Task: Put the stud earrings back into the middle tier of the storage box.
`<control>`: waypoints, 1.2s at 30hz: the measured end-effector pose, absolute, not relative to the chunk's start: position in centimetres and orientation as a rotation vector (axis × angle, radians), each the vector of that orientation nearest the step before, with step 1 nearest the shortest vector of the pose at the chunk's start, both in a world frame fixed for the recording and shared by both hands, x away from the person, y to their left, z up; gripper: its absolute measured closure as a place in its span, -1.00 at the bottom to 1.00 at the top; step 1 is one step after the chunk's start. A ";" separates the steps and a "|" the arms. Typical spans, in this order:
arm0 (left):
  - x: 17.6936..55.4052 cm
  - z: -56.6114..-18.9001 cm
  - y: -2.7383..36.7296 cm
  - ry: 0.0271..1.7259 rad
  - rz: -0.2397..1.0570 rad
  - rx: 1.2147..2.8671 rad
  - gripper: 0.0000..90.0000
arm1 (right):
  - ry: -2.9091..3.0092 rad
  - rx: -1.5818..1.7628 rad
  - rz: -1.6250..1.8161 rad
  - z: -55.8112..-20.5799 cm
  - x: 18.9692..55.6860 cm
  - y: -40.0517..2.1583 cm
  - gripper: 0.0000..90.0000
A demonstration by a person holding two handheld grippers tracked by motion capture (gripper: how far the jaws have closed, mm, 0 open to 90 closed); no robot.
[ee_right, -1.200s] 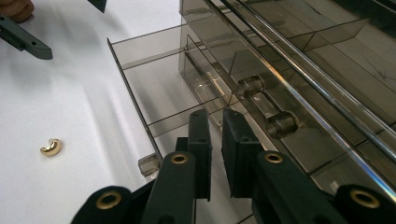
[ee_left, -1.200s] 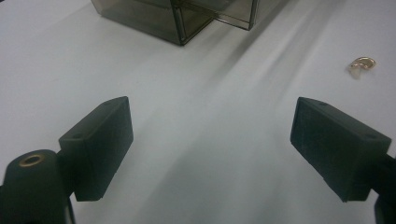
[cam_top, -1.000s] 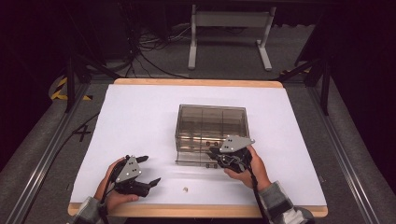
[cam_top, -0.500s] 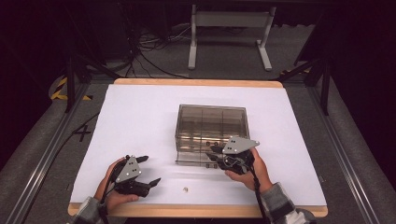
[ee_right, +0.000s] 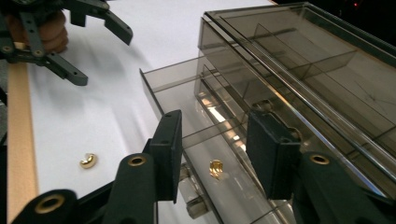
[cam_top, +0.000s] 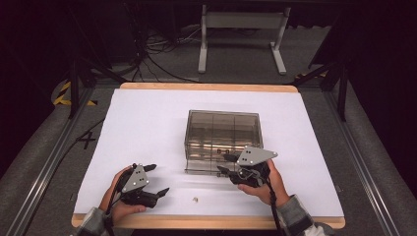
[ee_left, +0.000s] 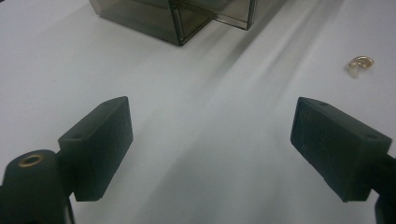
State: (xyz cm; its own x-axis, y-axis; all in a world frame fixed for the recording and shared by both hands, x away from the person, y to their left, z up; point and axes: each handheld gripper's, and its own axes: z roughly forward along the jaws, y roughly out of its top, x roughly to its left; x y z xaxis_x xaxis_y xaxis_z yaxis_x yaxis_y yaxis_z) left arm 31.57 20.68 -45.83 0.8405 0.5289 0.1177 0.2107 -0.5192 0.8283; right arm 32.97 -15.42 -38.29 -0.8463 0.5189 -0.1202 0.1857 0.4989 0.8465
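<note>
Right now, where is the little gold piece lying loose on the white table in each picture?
High view: gold piece low in the middle, near the front edge.
Left gripper view: upper right.
Right gripper view: lower left, outside the box.
Shared landmark: the smoky drawer box.

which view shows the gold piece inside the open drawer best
The right gripper view: the gold piece lies in the pulled-out drawer, between the right tool pads, untouched. In the high view that spot is too small to tell.
</note>
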 end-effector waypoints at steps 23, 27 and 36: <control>31.6 -45.8 20.8 0.538 0.449 2.114 -0.71 | 2.500 0.404 1.319 -39.2 29.7 -12.3 0.10; 31.6 -45.8 20.8 0.541 0.443 2.117 -0.71 | 2.525 0.372 1.317 -39.7 29.2 -11.5 0.14; 31.6 -45.8 20.7 0.539 0.442 2.121 -0.71 | 2.617 0.332 1.285 -41.8 28.9 -9.9 0.37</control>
State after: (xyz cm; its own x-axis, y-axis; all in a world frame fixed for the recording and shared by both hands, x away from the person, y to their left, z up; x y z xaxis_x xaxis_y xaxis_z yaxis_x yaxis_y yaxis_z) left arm 31.61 20.75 -45.82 0.8425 0.5266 0.1135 0.2141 -0.5207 0.8265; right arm 28.89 -9.91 -41.76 -0.9531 0.2902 -0.0857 0.1097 0.5952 0.7961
